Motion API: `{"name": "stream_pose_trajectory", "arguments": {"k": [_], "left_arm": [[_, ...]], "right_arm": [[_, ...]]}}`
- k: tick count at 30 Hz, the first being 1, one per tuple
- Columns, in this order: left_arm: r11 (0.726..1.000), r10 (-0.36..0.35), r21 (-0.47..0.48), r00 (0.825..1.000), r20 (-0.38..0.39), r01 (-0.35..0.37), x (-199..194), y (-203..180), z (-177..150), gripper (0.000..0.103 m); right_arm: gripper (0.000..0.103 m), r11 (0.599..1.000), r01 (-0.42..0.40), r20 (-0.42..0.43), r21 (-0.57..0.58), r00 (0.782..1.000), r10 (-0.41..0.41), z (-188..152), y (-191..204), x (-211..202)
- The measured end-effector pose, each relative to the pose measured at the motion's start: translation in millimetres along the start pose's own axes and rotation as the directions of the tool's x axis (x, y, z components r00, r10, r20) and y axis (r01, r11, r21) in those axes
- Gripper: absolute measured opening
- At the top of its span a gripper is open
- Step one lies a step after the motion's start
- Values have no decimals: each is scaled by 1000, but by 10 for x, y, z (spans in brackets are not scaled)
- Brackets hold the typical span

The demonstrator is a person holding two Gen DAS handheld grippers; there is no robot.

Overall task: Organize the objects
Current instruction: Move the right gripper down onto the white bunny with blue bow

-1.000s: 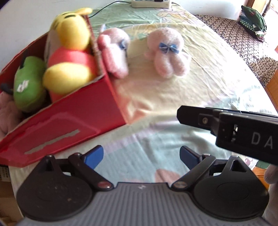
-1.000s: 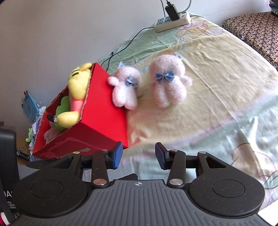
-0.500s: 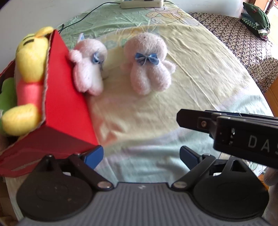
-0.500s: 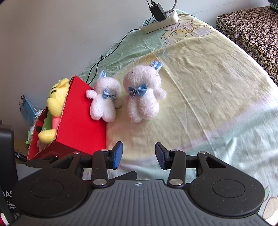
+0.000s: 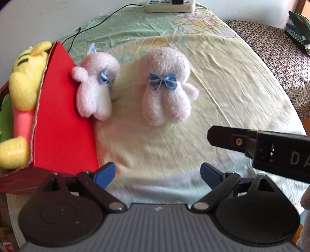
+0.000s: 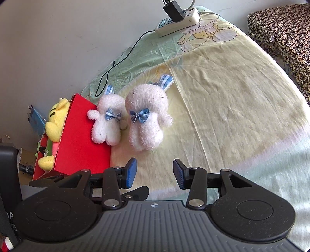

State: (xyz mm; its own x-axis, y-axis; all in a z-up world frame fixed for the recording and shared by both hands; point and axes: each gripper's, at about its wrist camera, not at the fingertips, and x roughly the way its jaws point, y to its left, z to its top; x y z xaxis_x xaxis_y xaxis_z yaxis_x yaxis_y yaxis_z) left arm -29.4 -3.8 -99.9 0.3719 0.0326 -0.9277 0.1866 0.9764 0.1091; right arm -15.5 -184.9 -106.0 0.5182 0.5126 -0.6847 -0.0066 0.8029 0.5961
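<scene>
Two pale pink plush bunnies with blue bows lie on the sheet: the larger bunny (image 5: 166,93) (image 6: 146,120) in the middle, the smaller bunny (image 5: 96,91) (image 6: 107,122) leaning against the red box (image 5: 64,124) (image 6: 81,141). A yellow plush (image 5: 25,85) (image 6: 56,120) and a green one (image 5: 5,116) fill the box. My left gripper (image 5: 158,173) hangs open and empty, in front of both bunnies. My right gripper (image 6: 154,172) is open and empty too, just short of the larger bunny; its body shows at the right of the left wrist view.
A white power strip (image 5: 169,4) (image 6: 178,21) with a black cable (image 6: 124,56) lies at the far end of the bed sheet (image 5: 222,81). A dark patterned cushion (image 6: 281,29) sits to the right. Bare sheet stretches right of the bunnies.
Both grippers have swung right, away from the red box, so the two bunnies now lie ahead of them. Both stay open and empty.
</scene>
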Motion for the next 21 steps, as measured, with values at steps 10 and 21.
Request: {"name": "stream_pose_trajectory", "arguments": {"k": [10,21], "left_arm": [[999,37,-22,999,39,-37,56,51,113,95],[1000,-29,-5,998,51,30,167,175,286,95]], "right_arm": [[46,1000,-21,-12,24,1000,21,124,-75,136],[46,997,-21,40,74,999,18,277,-56,162]]}}
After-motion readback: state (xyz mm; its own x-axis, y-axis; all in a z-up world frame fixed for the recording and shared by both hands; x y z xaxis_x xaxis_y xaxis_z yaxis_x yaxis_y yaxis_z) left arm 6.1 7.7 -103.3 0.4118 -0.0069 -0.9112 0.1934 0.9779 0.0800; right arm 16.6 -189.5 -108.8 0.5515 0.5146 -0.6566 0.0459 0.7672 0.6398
